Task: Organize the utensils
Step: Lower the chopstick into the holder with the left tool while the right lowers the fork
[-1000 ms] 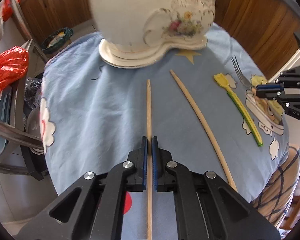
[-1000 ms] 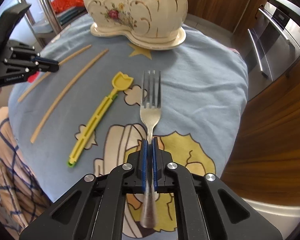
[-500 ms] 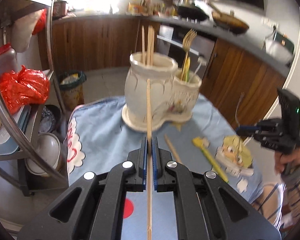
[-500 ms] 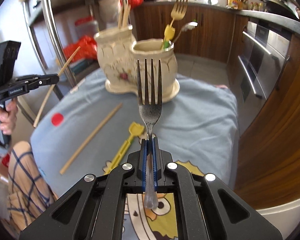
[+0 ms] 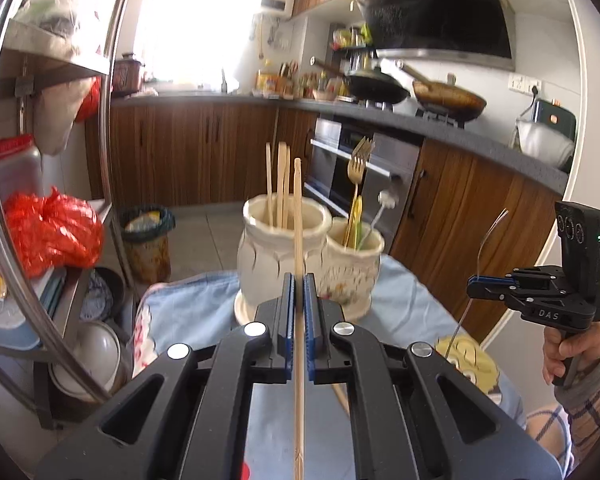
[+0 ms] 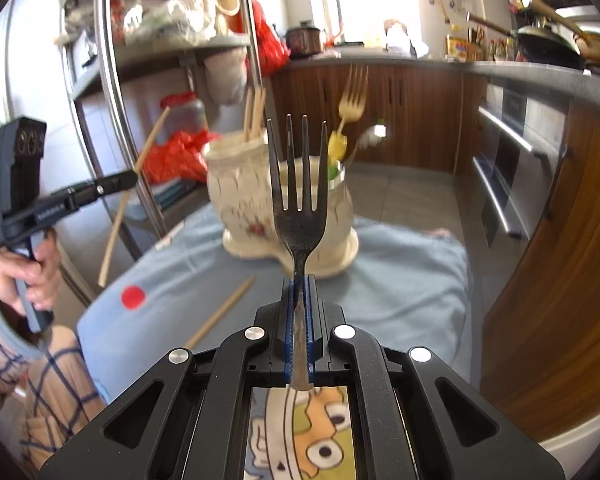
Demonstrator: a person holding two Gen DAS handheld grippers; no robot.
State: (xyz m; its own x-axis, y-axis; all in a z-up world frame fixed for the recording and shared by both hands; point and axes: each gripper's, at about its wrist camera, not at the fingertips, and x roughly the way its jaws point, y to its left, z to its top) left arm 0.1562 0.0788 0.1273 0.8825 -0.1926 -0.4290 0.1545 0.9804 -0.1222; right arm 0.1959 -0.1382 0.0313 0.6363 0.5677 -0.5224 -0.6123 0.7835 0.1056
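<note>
The right black two-finger gripper is clamping the handle of a dark steel fork, tines pointing up. Behind it, a cream two-compartment ceramic holder is standing on the blue tablecloth-covered table, holding wooden chopsticks and a gold fork. At the left edge, the left black gripper is pinching a raised wooden chopstick. Another chopstick is lying on the cloth.

A red bag sits on the metal shelf, with two woks on the stove.
</note>
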